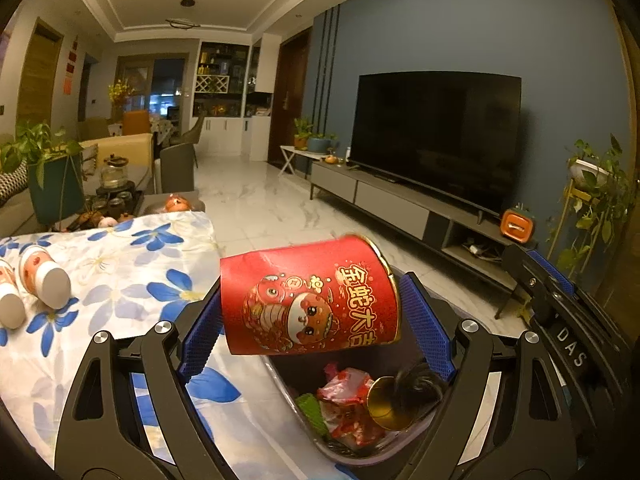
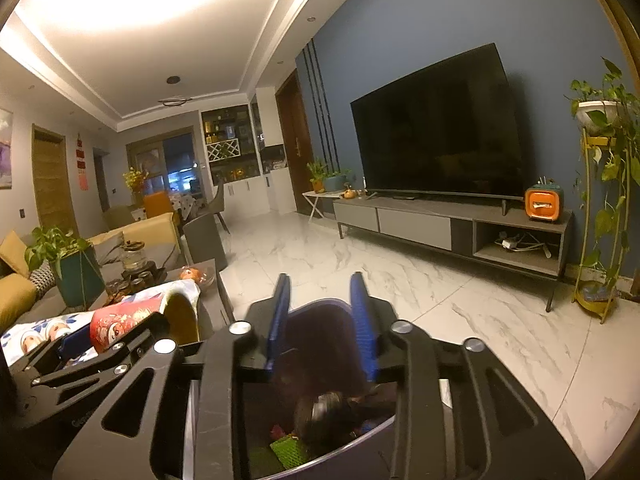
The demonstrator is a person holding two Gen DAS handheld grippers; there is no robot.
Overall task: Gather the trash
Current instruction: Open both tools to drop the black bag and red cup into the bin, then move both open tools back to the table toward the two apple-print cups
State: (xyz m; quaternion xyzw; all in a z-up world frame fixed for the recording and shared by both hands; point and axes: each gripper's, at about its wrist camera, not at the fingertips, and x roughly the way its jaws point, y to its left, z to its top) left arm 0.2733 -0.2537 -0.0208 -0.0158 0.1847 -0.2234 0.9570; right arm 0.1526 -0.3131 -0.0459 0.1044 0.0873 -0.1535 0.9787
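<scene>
Blue-padded fingers of the left gripper (image 1: 310,316) clamp a red paper cup (image 1: 310,296) printed with a cartoon snake and gold Chinese characters; the cup lies on its side between the pads, directly above the open trash bin (image 1: 280,376). Inside the bin sit a crumpled red-and-white wrapper (image 1: 344,390), a green scrap (image 1: 310,410), a gold-lined cup (image 1: 386,402) and a dark clump that may be hair, though the view is too dim to be sure. To the left, on the blue-flowered tablecloth (image 1: 120,272), two small bottles (image 1: 42,280) lie tipped over, well apart from the bin.

From the right wrist view, the right gripper (image 2: 322,324) hangs over the same bin's rim (image 2: 320,304) with its fingers parted and nothing between them. A television (image 2: 440,128) stands on a low console (image 2: 416,222) against the blue wall.
</scene>
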